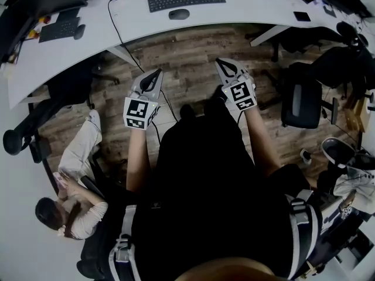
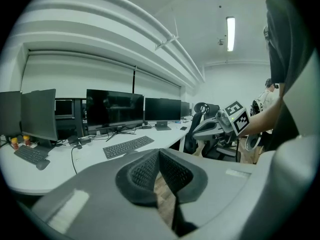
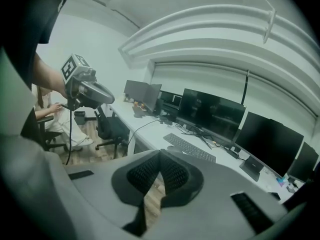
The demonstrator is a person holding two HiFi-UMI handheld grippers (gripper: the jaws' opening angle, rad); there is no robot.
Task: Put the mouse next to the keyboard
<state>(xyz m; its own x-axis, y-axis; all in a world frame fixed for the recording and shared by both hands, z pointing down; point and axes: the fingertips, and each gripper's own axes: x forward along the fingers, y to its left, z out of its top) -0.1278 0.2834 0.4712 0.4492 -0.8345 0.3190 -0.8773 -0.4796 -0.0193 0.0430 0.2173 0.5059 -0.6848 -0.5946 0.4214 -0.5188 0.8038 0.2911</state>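
Only the head view plainly shows the dark oval mouse point(image 1: 179, 14), top centre; left gripper point(image 1: 156, 73) and right gripper point(image 1: 221, 62) jaws are pressed together, empty.

"How was the light?"

"Cool and even, from overhead. A long white ceiling tube lamp point(image 2: 230, 33) was burnt out to plain glare in the left gripper view. In the head view the white curved desk top point(image 1: 246, 7) was bright, and the brown wooden plank floor point(image 1: 193, 69) lay dim, with soft shadow under the desk edge."

"And sharpness?"

"All three views bulged like a fisheye, with bent lines and black corners. The grey plastic left gripper point(image 2: 159, 154) was blurred up close. The glossy black monitor screens point(image 2: 114, 109) behind it were sharper and carried faint reflections."
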